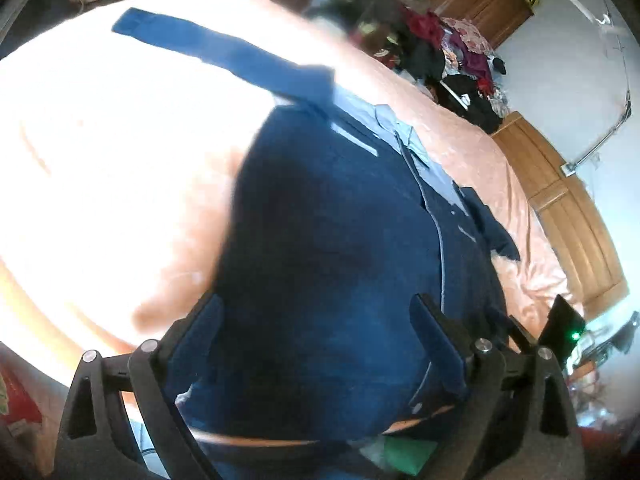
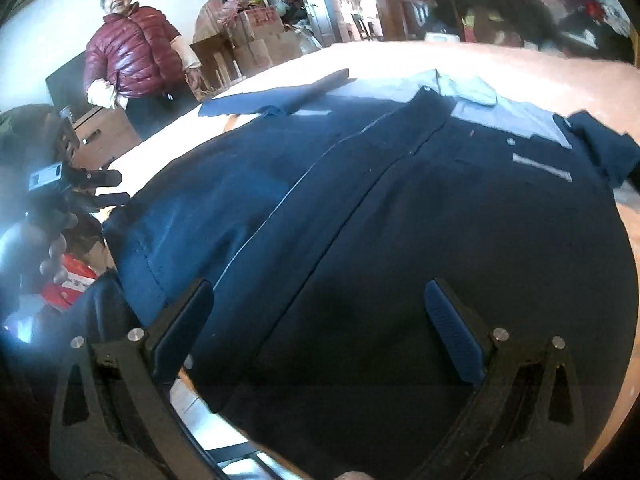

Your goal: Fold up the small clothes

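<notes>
Navy jacket (image 2: 400, 208) lies flat beneath both spread tongs, left (image 1: 320, 344) and right (image 2: 320, 332).

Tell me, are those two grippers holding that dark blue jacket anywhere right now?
No. The left gripper and the right gripper both stand open above the jacket, near its hem, with no cloth pinched between their fingers.
</notes>
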The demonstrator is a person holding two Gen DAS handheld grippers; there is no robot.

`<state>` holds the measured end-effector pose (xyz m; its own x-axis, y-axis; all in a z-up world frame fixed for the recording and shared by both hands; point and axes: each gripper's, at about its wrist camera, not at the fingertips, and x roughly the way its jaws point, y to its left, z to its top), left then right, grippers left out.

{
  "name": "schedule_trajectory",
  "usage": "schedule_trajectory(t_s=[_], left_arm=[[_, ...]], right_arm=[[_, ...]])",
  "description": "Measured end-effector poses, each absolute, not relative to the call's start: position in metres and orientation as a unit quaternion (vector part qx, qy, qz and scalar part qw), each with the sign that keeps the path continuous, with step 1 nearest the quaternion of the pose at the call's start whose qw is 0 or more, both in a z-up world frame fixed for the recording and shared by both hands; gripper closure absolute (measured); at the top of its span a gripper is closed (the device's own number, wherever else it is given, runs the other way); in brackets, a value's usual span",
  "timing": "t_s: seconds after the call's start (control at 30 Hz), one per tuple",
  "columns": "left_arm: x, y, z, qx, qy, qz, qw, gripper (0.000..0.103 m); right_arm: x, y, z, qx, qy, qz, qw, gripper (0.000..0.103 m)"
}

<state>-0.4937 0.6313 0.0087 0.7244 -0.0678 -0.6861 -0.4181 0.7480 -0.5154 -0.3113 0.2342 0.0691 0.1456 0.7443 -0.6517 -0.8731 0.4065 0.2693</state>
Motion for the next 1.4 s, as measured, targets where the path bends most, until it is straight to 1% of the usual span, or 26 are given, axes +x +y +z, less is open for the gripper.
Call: schedule_trajectory(t_s=[0.1, 0.13, 0.17, 0.2, 0.23, 0.27, 0.3, 0.33, 0.37, 0.4, 0.43, 0.5, 0.57, 0.63, 0.67, 0.7, 0.73, 0.8, 0.83, 0.9, 1.03, 1.1, 1.17, 1.27, 1.4], left_arm=[[-0.488, 0.603, 0.035, -0.287, 0.349, 0.065, 0.89, 0.006], [-0.481, 0.592, 0.05, -0.259, 0.342, 0.053, 0.902, 0.0], [-0.479, 0.587, 0.063, -0.243, 0.333, 0.043, 0.91, 0.0], [-0.472, 0.582, 0.075, -0.226, 0.323, 0.031, 0.919, 0.0], [-0.466, 0.576, 0.089, -0.211, 0.313, 0.021, 0.926, 0.0], [-0.45, 0.568, 0.1, -0.19, 0.304, 0.016, 0.933, 0.0], [-0.437, 0.556, 0.111, -0.165, 0.294, 0.019, 0.941, 0.0], [-0.422, 0.547, 0.122, -0.146, 0.286, 0.023, 0.947, 0.0], [-0.408, 0.537, 0.13, -0.138, 0.276, 0.02, 0.951, 0.0], [-0.399, 0.533, 0.139, -0.144, 0.264, 0.013, 0.954, 0.0], [-0.39, 0.53, 0.147, -0.156, 0.253, 0.008, 0.955, 0.0], [-0.37, 0.522, 0.164, -0.171, 0.227, 0.006, 0.959, 0.0], [-0.353, 0.508, 0.174, -0.16, 0.215, 0.007, 0.963, 0.0], [-0.329, 0.505, 0.177, -0.163, 0.217, 0.008, 0.963, 0.0], [-0.313, 0.511, 0.175, -0.179, 0.236, 0.018, 0.955, 0.0], [-0.294, 0.519, 0.171, -0.201, 0.263, 0.04, 0.943, 0.0], [-0.271, 0.53, 0.163, -0.229, 0.298, 0.054, 0.925, 0.0], [-0.233, 0.544, 0.144, -0.268, 0.359, 0.066, 0.892, 0.0], [-0.217, 0.548, 0.135, -0.266, 0.39, 0.087, 0.877, 0.0], [-0.205, 0.548, 0.126, -0.255, 0.406, 0.097, 0.872, 0.0], [-0.207, 0.534, 0.14, -0.253, 0.384, 0.083, 0.884, 0.0], [-0.214, 0.515, 0.162, -0.206, 0.353, 0.087, 0.909, 0.0], [-0.229, 0.491, 0.189, -0.155, 0.299, 0.089, 0.937, 0.0], [-0.234, 0.463, 0.233, -0.126, 0.253, 0.032, 0.959, 0.0], [-0.233, 0.432, 0.317, -0.122, 0.222, -0.103, 0.962, 0.0]], right_arm=[[-0.306, 0.225, 0.087, -0.077, 0.376, 0.523, 0.761, 0.0], [-0.296, 0.22, 0.102, -0.056, 0.373, 0.517, 0.768, 0.0], [-0.285, 0.213, 0.122, -0.041, 0.36, 0.496, 0.789, 0.0], [-0.278, 0.208, 0.145, -0.062, 0.326, 0.444, 0.832, 0.0], [-0.279, 0.206, 0.166, -0.099, 0.276, 0.392, 0.872, 0.0], [-0.287, 0.204, 0.193, -0.173, 0.173, 0.301, 0.922, 0.0], [-0.293, 0.202, 0.206, -0.209, 0.11, 0.256, 0.938, 0.0], [-0.303, 0.199, 0.221, -0.257, -0.003, 0.189, 0.948, 0.0], [-0.307, 0.196, 0.229, -0.277, -0.073, 0.146, 0.947, 0.0], [-0.306, 0.193, 0.236, -0.295, -0.129, 0.111, 0.94, 0.0], [-0.294, 0.192, 0.245, -0.325, -0.144, 0.098, 0.929, 0.0], [-0.271, 0.192, 0.255, -0.36, -0.118, 0.086, 0.921, 0.0], [-0.247, 0.181, 0.263, -0.362, -0.091, 0.078, 0.924, 0.0], [-0.202, 0.16, 0.276, -0.277, 0.042, 0.147, 0.949, 0.0], [-0.177, 0.152, 0.277, -0.215, 0.122, 0.193, 0.95, 0.0], [-0.159, 0.148, 0.274, -0.169, 0.181, 0.222, 0.943, 0.0], [-0.126, 0.142, 0.262, -0.097, 0.279, 0.26, 0.919, 0.0], [-0.089, 0.136, 0.238, -0.008, 0.391, 0.28, 0.877, 0.0], [-0.077, 0.134, 0.225, 0.019, 0.428, 0.279, 0.859, 0.0], [-0.072, 0.133, 0.214, 0.034, 0.443, 0.277, 0.852, 0.0], [-0.086, 0.124, 0.216, 0.028, 0.437, 0.292, 0.85, 0.0], [-0.094, 0.123, 0.213, 0.017, 0.424, 0.294, 0.856, 0.0], [-0.107, 0.117, 0.218, 0.01, 0.403, 0.302, 0.864, 0.0], [-0.12, 0.112, 0.233, 0.002, 0.37, 0.315, 0.874, 0.0], [-0.134, 0.117, 0.272, -0.009, 0.324, 0.335, 0.885, 0.0]])
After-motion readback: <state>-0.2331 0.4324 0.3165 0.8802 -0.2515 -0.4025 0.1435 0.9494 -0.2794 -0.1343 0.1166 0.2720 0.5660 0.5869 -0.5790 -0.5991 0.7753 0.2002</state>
